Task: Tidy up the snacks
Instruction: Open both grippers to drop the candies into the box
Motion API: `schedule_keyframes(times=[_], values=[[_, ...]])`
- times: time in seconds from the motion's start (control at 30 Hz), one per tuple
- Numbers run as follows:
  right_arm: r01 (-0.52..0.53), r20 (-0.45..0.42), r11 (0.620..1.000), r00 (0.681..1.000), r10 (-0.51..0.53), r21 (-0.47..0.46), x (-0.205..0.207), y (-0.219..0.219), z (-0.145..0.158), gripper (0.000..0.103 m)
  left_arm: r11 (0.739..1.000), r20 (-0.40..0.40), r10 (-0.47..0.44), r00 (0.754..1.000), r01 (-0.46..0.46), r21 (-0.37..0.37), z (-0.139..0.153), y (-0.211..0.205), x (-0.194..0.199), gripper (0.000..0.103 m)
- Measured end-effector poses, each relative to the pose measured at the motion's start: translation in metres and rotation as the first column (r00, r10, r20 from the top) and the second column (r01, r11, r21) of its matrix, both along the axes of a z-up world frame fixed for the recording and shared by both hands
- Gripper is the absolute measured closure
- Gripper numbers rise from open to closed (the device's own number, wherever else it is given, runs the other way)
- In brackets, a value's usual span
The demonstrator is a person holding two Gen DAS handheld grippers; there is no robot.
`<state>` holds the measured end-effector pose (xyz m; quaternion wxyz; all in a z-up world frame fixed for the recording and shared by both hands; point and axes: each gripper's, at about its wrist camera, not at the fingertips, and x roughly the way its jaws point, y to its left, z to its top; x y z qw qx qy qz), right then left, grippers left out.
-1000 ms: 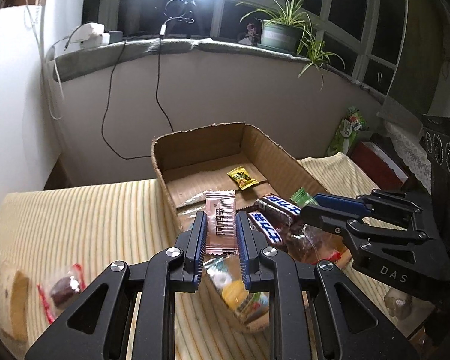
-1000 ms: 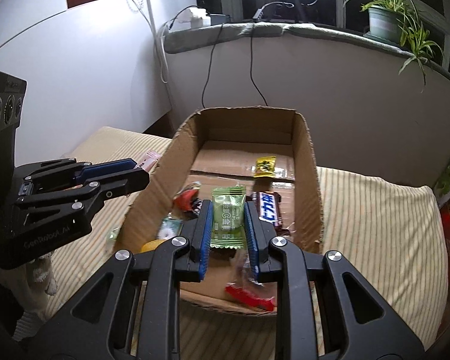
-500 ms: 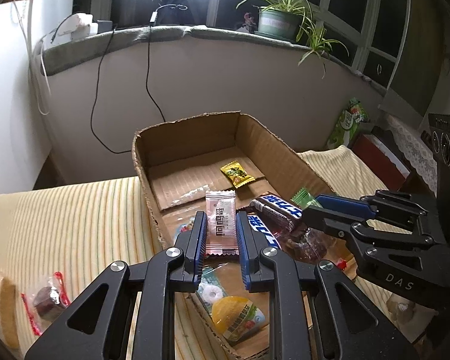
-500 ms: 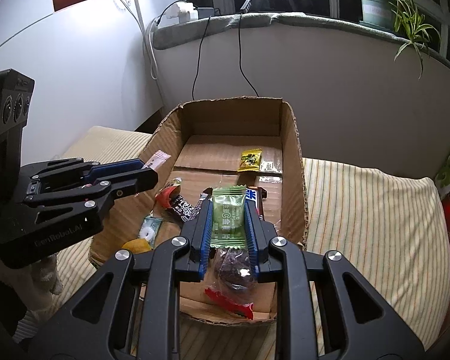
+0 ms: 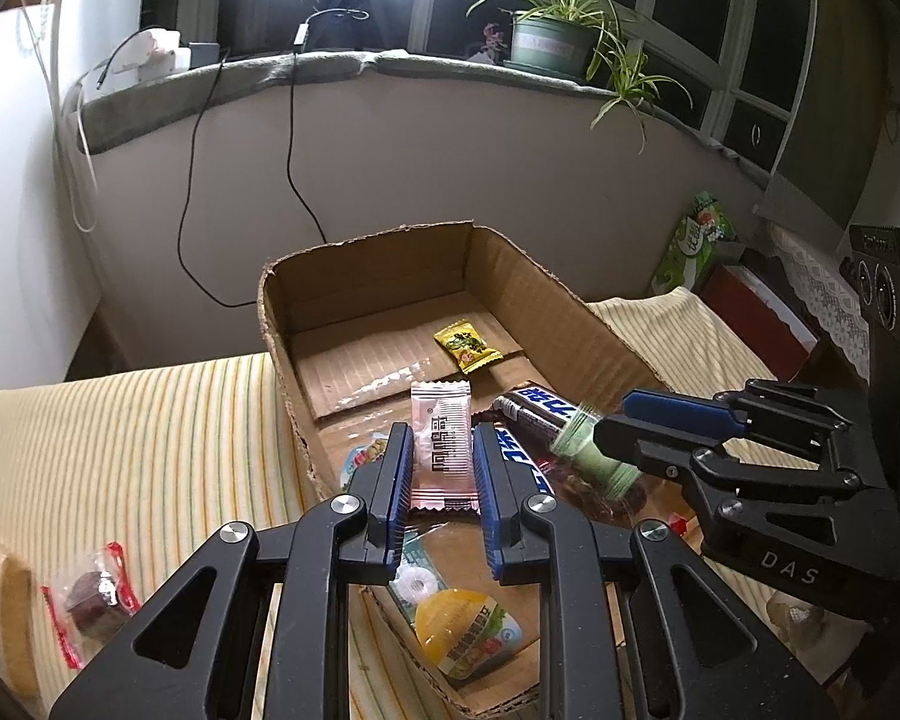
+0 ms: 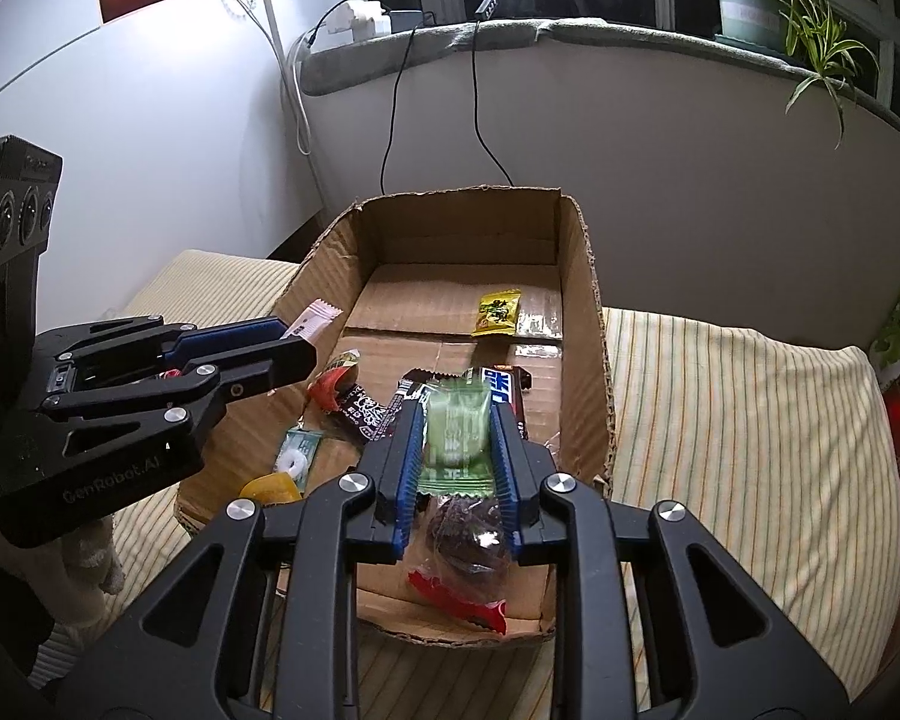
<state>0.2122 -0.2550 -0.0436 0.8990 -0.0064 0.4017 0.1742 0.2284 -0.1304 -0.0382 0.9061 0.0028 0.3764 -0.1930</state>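
Yellow-striped cloth covers the worktop (image 5: 150, 432) beneath an open brown cardboard box (image 5: 570, 312) that already has several snacks in it. Over the last second both grippers have moved forward over the box. The left gripper (image 5: 442, 462) is clenched on a pink wrapped candy (image 5: 441, 444), the right gripper (image 6: 455, 444) on a green wrapped candy (image 6: 455, 432). Both look ready to drop; a red-wrapped sweet (image 5: 90, 600) still lies outside.
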Motion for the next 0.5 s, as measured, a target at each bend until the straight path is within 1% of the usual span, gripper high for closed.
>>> schedule_keyframes(times=[0.03,0.07,0.1,0.13,0.23,0.37,0.5], values=[[0.001,0.0,1.0,1.0,-0.001,-0.001,0.0,0.0,0.0,0.066,1.0,0.002,0.0,1.0,0.0,0.0,0.0,0.0,-0.001,0.082],[0.003,0.003,1.0,1.0,-0.003,-0.004,-0.001,0.0,0.001,0.061,1.0,0.003,0.0,1.0,0.0,0.0,0.001,0.0,-0.001,0.08],[0.005,0.006,1.0,1.0,-0.005,-0.005,-0.001,0.0,0.001,0.052,1.0,0.005,0.002,1.0,-0.002,0.002,0.002,0.0,-0.001,0.077],[0.007,0.01,1.0,1.0,-0.007,-0.007,-0.002,-0.001,0.002,0.05,1.0,0.007,0.003,1.0,-0.003,0.002,0.002,0.001,-0.002,0.077],[0.008,0.009,1.0,1.0,-0.008,-0.013,-0.003,-0.001,0.003,0.048,1.0,0.011,0.006,1.0,-0.006,-0.001,0.005,0.002,-0.003,0.077],[0.014,0.004,1.0,1.0,-0.014,-0.019,-0.005,0.0,0.003,0.041,1.0,0.022,0.009,1.0,-0.009,-0.008,0.009,0.005,-0.007,0.068],[0.01,0.01,1.0,1.0,-0.01,-0.019,-0.01,0.003,0.007,0.04,1.0,0.031,0.012,0.999,-0.012,-0.014,0.014,0.01,-0.011,0.068]])
